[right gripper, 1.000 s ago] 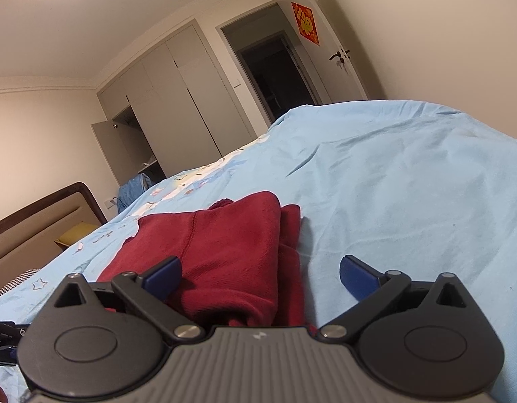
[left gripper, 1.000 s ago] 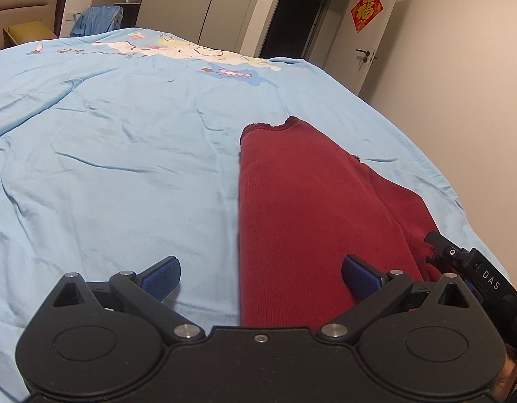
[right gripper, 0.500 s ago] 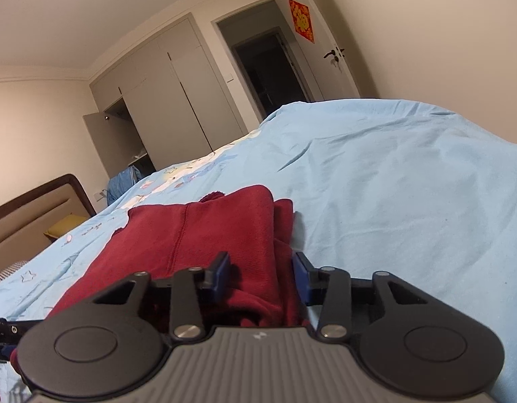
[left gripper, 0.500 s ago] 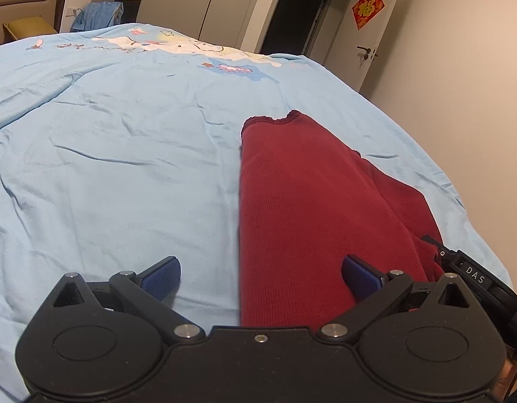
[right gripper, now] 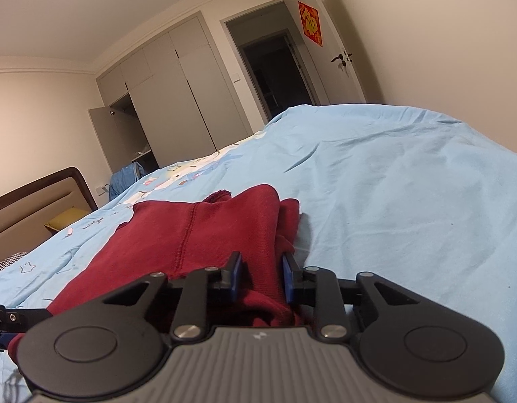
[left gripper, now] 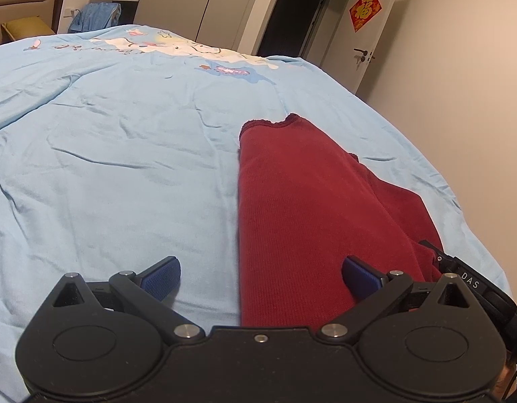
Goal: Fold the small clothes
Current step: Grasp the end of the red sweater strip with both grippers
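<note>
A dark red knit garment (left gripper: 302,194) lies folded lengthwise on the light blue bedspread (left gripper: 124,154). My left gripper (left gripper: 260,273) is open over the garment's near left edge, one blue pad (left gripper: 162,273) above the sheet and the other (left gripper: 360,273) above the red cloth. In the right wrist view the same garment (right gripper: 204,235) lies in front, and my right gripper (right gripper: 262,277) is shut on a raised fold at its near right edge. The right gripper's black body (left gripper: 470,278) shows at the lower right of the left wrist view.
The bedspread (right gripper: 409,201) stretches wide to the left and far side. A headboard (right gripper: 40,208) and a yellow cushion (right gripper: 65,220) stand at the bed's head. Beyond it are grey wardrobes (right gripper: 177,100), a dark doorway (left gripper: 292,16) and a white door.
My right gripper closed from wide open onto the garment's near right edge. The left gripper stayed open and barely shifted.
</note>
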Available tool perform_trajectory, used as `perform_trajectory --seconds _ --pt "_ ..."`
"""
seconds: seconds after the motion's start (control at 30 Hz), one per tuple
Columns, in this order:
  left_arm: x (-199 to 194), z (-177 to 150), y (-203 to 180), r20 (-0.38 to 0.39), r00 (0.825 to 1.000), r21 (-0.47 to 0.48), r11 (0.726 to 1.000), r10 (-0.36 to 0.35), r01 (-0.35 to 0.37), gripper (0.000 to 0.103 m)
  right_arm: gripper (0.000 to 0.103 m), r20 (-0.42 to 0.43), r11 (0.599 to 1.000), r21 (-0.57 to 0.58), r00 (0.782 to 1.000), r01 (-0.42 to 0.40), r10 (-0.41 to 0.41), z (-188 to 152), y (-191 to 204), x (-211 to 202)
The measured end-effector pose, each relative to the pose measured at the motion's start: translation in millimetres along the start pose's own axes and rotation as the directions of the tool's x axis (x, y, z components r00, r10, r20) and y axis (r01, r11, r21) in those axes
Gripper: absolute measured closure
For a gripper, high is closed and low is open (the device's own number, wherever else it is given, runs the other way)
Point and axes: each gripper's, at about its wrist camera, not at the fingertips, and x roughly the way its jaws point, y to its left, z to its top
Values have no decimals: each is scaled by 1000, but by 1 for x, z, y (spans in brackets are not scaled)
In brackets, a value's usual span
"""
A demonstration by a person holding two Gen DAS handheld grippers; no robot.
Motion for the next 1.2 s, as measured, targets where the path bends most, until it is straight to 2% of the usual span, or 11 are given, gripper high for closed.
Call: perform_trajectory --seconds 0.23,0.37,0.47,0.6,0.7,0.77,0.87,1.07,1.2 --pt "-2 2 -1 6 1000 9 1000 -5 5 1 75 0 1000 0 1000 0 0 0 0 0" --pt "-2 7 0 6 999 13 999 -41 41 1 75 1 1000 3 1000 -3 3 0 0 0" --pt "0 16 7 5 996 -21 996 -89 89 1 75 2 1000 10 1000 -10 10 0 -2 -1" --pt "11 32 18 12 993 -50 992 -113 114 1 75 5 1000 19 1000 -18 18 0 -4 -1" --pt "23 41 29 -15 993 -85 989 -119 117 1 76 7 1000 22 1000 -20 20 0 -5 -1" --pt "30 44 37 -31 989 -125 982 -147 142 2 76 8 1000 23 1000 -21 21 -1 -6 -1" --pt "39 44 44 -51 984 -162 973 -173 163 6 76 8 999 25 1000 -23 23 -1 -7 -1" --pt "45 41 38 -59 977 -133 971 -206 197 11 75 7 999 32 1000 -27 27 -1 -7 -1" --pt "51 37 30 -82 967 -119 966 -241 230 24 75 7 999 35 1000 -27 27 -1 -8 0"
